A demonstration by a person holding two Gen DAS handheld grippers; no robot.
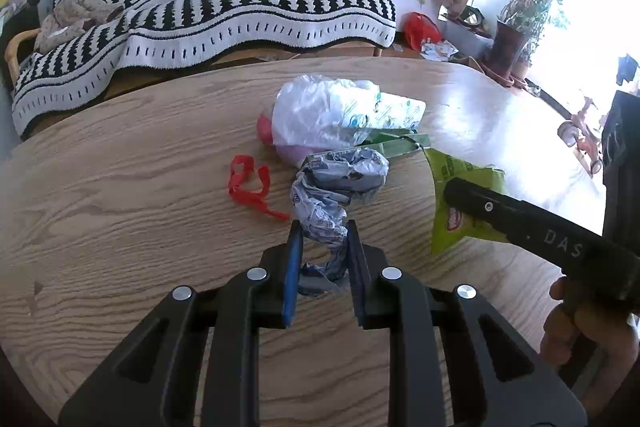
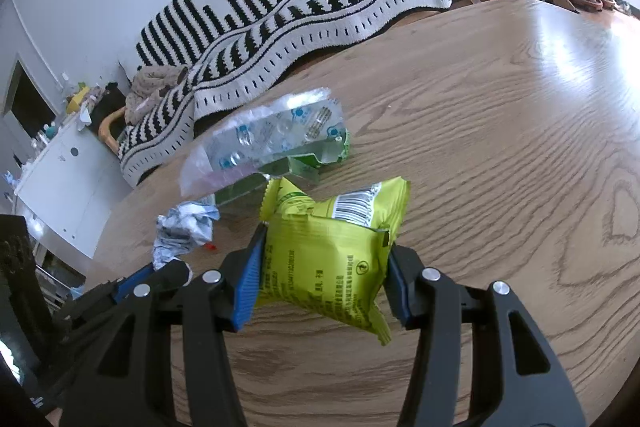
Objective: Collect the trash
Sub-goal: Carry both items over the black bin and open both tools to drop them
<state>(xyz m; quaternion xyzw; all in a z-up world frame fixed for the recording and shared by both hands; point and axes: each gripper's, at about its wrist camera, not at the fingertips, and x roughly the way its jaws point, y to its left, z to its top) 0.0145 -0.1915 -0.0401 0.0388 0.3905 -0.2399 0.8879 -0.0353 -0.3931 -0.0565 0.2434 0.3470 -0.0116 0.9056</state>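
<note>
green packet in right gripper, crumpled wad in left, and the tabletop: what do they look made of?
Green packet: likely printed plastic film, matte; creases sharply, sealed crimped edge, barcode.
Crumpled wad: thin printed film or foil-backed wrapper, slightly shiny folds; can't tell which.
Tabletop: wood or wood-look laminate, grain pattern, semi-gloss glare.

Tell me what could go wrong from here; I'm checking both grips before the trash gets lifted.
The left gripper pinches only the twisted tail of the crumpled wrapper, so the thin plastic may slip out or tear when lifted. The green packet in the right gripper is puffy and slick and could squirt free. The wrapper touches the bag pile, so lifting may drag it across the table.
</note>
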